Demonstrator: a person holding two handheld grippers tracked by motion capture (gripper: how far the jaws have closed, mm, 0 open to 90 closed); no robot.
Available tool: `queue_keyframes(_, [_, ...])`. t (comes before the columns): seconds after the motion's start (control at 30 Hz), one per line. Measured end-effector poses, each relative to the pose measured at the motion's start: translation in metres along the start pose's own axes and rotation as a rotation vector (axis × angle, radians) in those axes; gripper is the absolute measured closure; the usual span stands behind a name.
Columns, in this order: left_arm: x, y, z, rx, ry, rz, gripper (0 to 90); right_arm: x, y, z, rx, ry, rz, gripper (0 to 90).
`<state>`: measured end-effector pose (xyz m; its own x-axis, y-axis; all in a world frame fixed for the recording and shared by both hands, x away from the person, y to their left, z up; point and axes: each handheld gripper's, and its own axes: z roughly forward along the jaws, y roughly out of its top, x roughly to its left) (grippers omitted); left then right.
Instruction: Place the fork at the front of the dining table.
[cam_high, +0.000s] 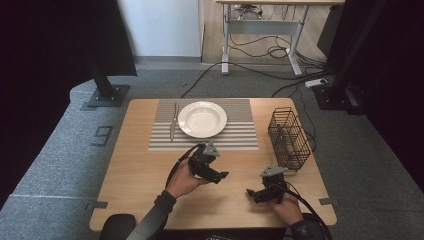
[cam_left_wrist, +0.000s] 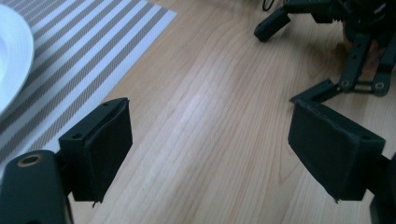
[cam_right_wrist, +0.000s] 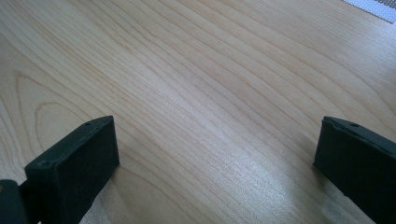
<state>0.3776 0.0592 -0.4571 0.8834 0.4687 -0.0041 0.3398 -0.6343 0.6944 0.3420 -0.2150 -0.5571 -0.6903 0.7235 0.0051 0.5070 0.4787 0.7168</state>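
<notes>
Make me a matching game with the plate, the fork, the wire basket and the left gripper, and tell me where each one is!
Things:
1. plate
2. fork
3. wire basket
4. left gripper

Places:
A. on the bare wood at the right side of the table
B. in a hand above the wood, just in front of the striped mat, jaws open with nothing between them
C. in the middle of the striped mat
D. lying on the mat, left of the white dish

Right pairs: 1-C, 2-D, 3-A, 4-B
</notes>
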Motion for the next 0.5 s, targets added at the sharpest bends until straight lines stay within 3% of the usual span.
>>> queue_keyframes(0.5, [-0.001,0.055,0.012,-0.002,-0.027,0.056,16.1,0.0,0.0,0.0,0.002,0.001,-0.002,0.0])
